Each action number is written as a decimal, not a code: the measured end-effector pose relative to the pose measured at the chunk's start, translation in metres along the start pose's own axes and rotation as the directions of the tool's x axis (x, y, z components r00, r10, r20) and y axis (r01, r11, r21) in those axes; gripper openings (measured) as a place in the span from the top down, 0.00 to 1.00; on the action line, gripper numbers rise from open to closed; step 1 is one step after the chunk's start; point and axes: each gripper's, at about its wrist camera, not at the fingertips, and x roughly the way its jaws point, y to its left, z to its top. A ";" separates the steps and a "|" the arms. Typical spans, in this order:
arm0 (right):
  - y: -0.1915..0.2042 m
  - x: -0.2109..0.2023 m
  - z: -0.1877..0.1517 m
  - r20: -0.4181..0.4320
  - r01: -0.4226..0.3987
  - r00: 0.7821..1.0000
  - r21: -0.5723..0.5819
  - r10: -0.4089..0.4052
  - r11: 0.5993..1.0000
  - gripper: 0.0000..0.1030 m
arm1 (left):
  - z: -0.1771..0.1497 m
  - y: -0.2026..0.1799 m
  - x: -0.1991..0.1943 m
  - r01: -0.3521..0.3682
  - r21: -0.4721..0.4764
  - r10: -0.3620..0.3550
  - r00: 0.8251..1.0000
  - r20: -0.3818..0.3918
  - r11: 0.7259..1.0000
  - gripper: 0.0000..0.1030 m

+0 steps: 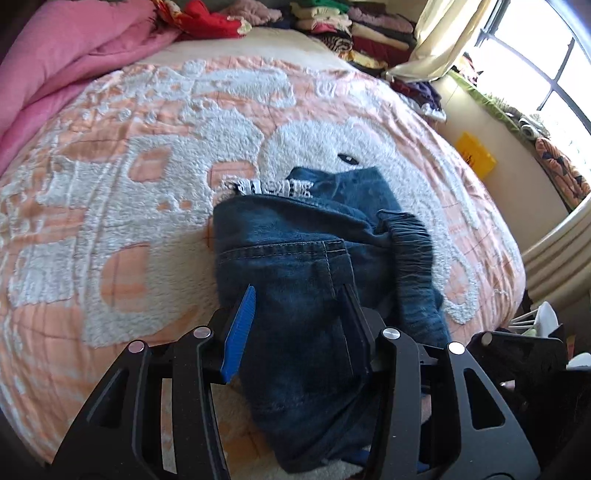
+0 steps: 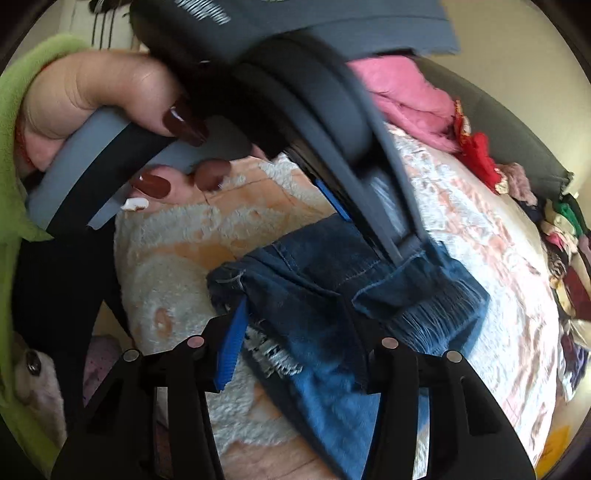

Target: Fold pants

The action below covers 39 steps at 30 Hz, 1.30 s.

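Your dark blue denim pants (image 1: 306, 258) lie bunched in a thick folded bundle on the near right part of the bed, with a gathered elastic waistband (image 1: 410, 243) at the right and a frayed, whitish torn patch (image 1: 273, 188) at the far edge. The stitched seams and a pocket edge show clearly; the near end of the bundle is cut off behind the black linkages. Your left tongs (image 1: 301, 321) stand partly closed with denim filling the gap, and the ribbed blue pad (image 1: 240, 332) seems to press into the cloth. Your right tongs (image 2: 295, 332) are likewise partly closed around a fold beside a fringed hem (image 2: 436, 314); motion blur keeps the contact unclear. Your left hand (image 2: 92, 99), in a lime-green fleece sleeve (image 2: 11, 147), grips the grey handle. Underneath spreads the peach quilted bedspread with tufted white pattern (image 1: 147, 166), a pink blanket (image 1: 66, 55) far left, stacked folded clothes (image 1: 369, 33) far right.
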 end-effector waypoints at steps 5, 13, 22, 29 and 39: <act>-0.001 -0.010 -0.007 0.001 -0.134 0.991 0.024 0.134 0.991 0.92 | 0.002 0.005 0.014 -0.008 -0.005 0.008 1.000 -0.011 1.000 0.63; 0.005 0.000 -0.040 -0.019 -0.152 0.988 0.088 0.155 0.984 0.89 | 0.001 0.007 0.016 0.005 -0.020 -0.005 1.000 0.013 1.000 0.62; -0.002 -0.030 -0.042 0.046 -0.148 0.989 0.181 0.142 0.972 0.72 | -0.006 0.003 -0.009 0.000 -0.028 0.002 0.998 0.070 1.000 0.51; -0.016 -0.059 -0.042 0.092 -0.115 0.992 0.295 0.091 0.949 0.35 | -0.012 0.000 -0.037 -0.034 -0.022 0.036 0.991 0.129 0.999 0.39; -0.050 -0.105 -0.042 0.166 0.017 0.982 0.419 -0.095 0.908 0.08 | -0.021 -0.003 -0.076 -0.078 -0.017 0.079 0.974 0.213 0.997 0.22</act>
